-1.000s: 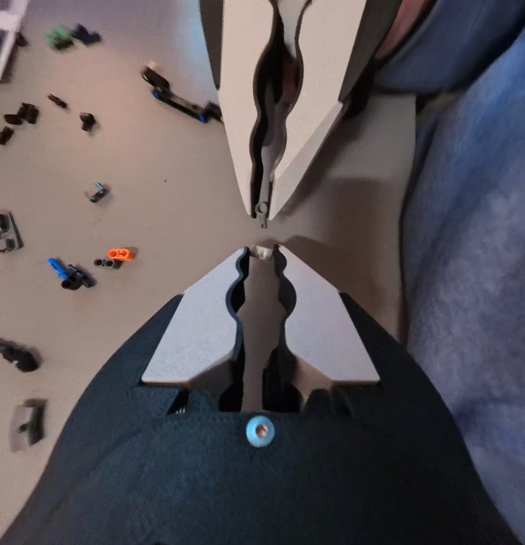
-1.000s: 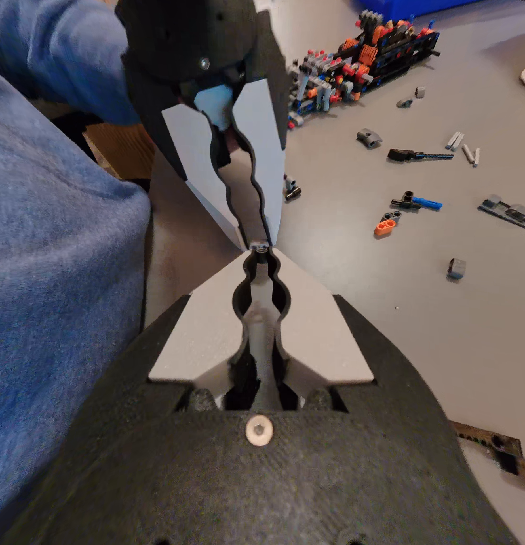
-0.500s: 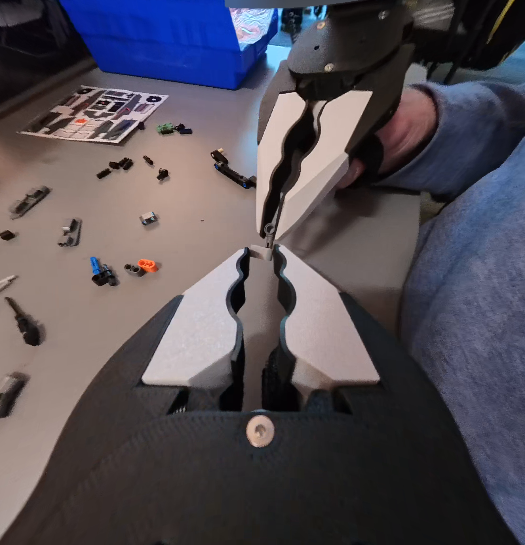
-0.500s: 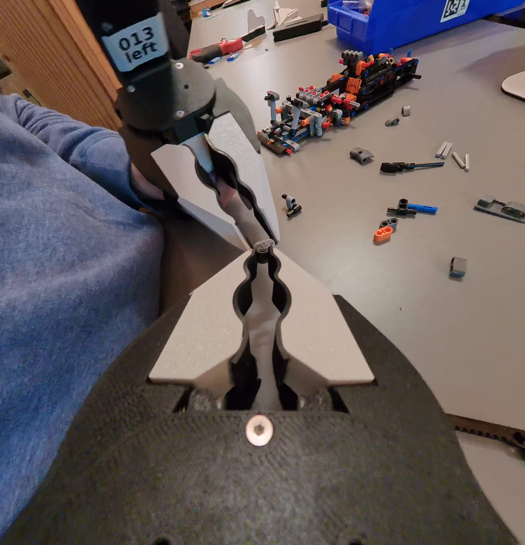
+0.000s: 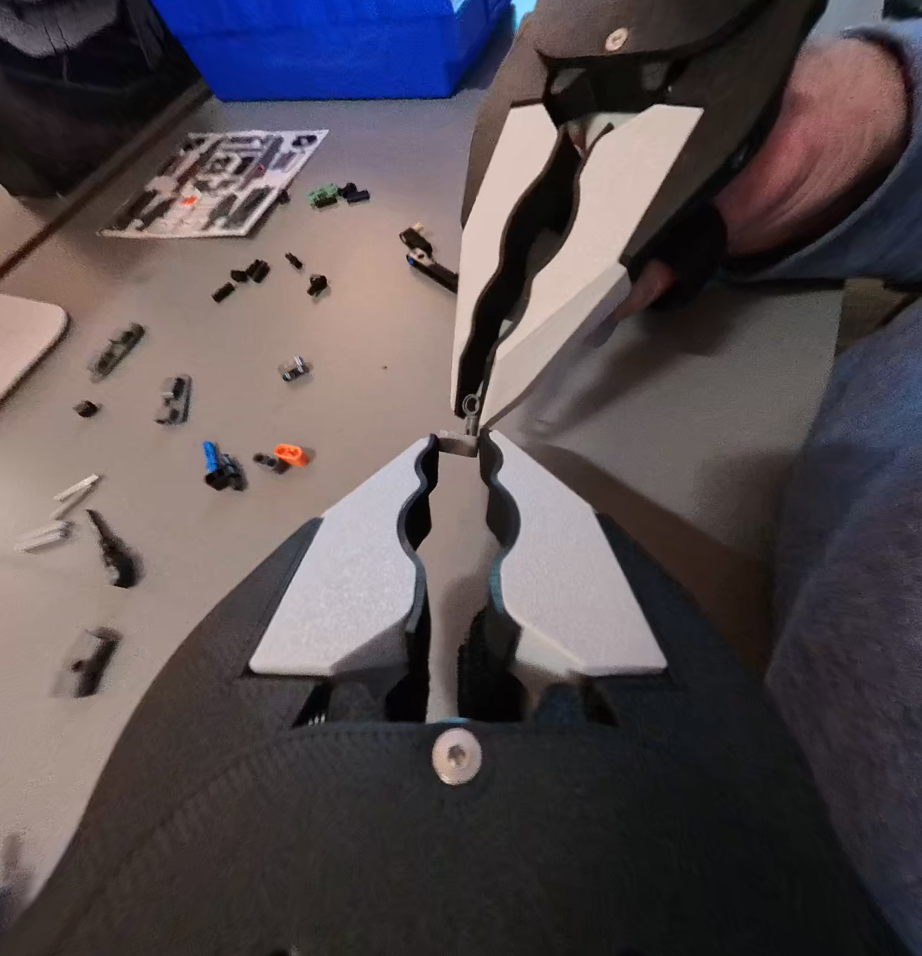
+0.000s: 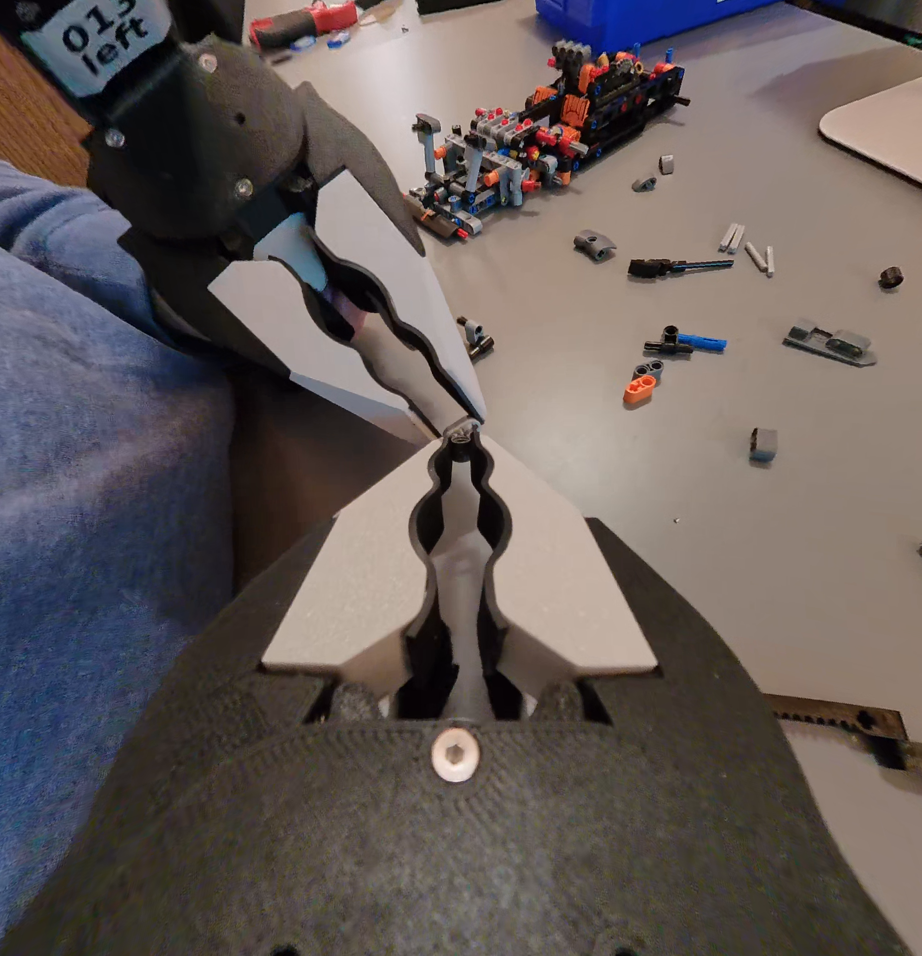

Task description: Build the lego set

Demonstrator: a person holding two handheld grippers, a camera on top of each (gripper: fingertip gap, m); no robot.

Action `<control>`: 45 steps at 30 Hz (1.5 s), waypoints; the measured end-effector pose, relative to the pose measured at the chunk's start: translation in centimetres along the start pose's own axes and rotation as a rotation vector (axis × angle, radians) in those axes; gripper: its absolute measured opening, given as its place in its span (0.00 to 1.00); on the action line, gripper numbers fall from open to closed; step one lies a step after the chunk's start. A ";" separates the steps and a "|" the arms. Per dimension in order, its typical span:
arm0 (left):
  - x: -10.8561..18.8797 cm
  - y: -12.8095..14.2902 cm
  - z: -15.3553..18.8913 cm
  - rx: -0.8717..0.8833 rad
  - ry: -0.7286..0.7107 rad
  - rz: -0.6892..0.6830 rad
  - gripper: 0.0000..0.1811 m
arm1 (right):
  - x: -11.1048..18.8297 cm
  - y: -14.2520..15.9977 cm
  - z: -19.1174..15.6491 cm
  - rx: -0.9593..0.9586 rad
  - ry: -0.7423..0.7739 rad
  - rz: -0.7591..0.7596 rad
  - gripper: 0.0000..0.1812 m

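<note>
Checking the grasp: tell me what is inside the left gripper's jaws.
A small grey piece is pinched at the tips of the left gripper. The right gripper holds a dark ringed pin against it. Whether they have joined is hidden.

Loose black pieces (image 5: 91, 662) at left are motion-blurred.

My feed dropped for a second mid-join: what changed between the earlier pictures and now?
The small grey block in the left gripper and the dark pin with a ring end in the right gripper, apart a second ago, now touch tip to tip. Both grips stayed shut; the loose parts on the grey table lie unchanged.
</note>
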State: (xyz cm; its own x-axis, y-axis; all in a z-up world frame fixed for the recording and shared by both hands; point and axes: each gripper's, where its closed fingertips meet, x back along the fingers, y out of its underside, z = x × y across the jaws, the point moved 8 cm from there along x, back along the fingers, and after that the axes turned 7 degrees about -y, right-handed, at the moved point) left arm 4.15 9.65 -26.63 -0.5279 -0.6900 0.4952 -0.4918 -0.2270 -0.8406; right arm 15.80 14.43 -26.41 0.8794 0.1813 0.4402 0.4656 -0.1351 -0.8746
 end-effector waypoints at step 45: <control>-0.9 1.7 1.1 -0.043 0.061 -0.249 0.07 | -0.8 1.2 0.2 0.019 -0.016 -0.138 0.02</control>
State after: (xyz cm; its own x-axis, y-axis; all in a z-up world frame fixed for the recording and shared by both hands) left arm 4.54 9.09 -28.74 -0.4270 -0.5735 0.6991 -0.6403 -0.3541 -0.6816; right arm 15.65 14.34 -27.80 0.8054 0.2128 0.5532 0.5799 -0.0898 -0.8097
